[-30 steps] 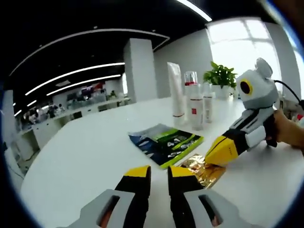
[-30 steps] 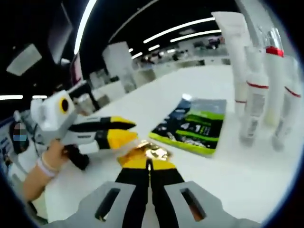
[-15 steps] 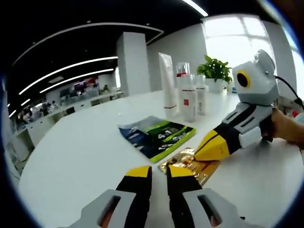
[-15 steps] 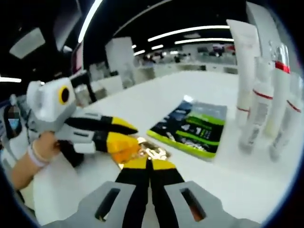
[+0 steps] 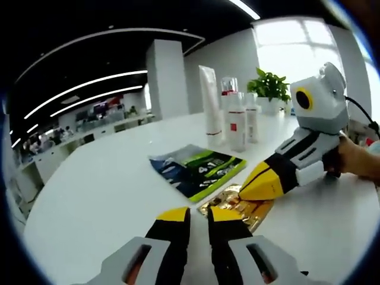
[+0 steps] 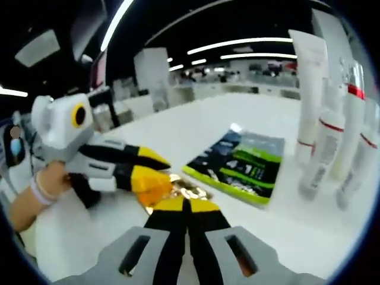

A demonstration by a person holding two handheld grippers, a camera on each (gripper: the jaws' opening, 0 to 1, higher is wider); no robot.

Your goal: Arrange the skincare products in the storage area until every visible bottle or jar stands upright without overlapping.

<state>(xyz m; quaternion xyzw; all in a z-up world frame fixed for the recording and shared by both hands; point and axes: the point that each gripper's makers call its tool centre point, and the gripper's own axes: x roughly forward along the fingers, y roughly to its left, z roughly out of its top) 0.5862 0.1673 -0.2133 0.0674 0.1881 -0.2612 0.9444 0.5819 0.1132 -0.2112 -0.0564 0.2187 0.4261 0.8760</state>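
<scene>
Risks, largest first. The white table (image 5: 101,196) is slick and my right gripper (image 6: 186,205) has its jaws pressed together on the near edge of the gold sachet (image 6: 189,191), tips low at the surface. A thin foil edge is a poor purchase; I judge it could slide out or crumple if I lift too fast. My left gripper (image 5: 199,215) sits just beside the same sachet with jaws a narrow gap apart, holding nothing. The two tips are close together, so they could knock each other or pin the foil between them. A wide swing toward the back could topple the standing group, which is well apart for now.

Where things are: the skincare products stand upright at the far side, close together; whether any touch I cannot tell.

Count, largest to smallest:
- table: 1
- potted plant (image 5: 269,90): 1, behind the bottles
- green packet (image 5: 199,171): 1, lying flat between the sachet and the bottles
- tall white tube (image 5: 211,107): 1
- red-banded bottles (image 5: 236,122): 3, as far as I can separate them
- gold sachet: 1
</scene>
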